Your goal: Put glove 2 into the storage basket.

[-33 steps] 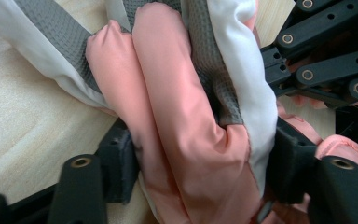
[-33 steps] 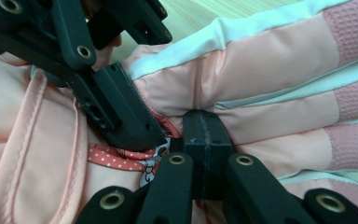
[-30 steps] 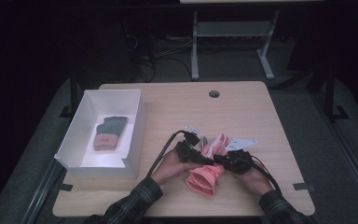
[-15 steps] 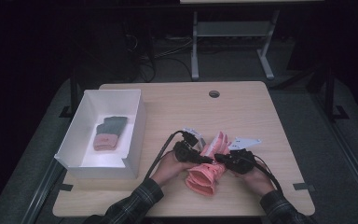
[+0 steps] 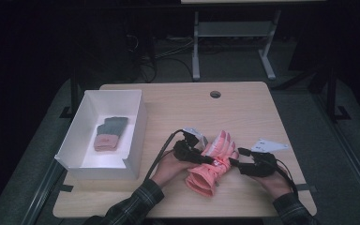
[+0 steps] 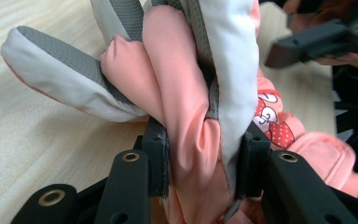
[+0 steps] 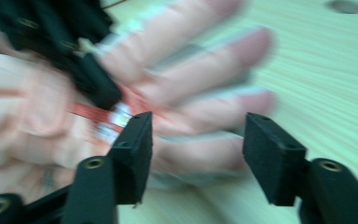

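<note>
**Pink padded ski glove (image 5: pixel 213 161) pinched at lower centre**

Lying on the wooden counter (image 5: pixel 243 110), bunched between left gripper (image 6: pixel 204 161) jaws, just closing tighter. Right gripper (image 7: pixel 198 149) jaws just opened, wide, nothing pressed, beside the glove.

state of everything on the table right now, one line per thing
pink padded ski glove: lying on the table, pinched in the left gripper
left gripper: shut on the glove, jaws just been closing
right gripper: open, jaws just been opening, nothing between them
white cardboard box: open-topped, upright
grey and pink knit glove: lying flat in the box
</note>
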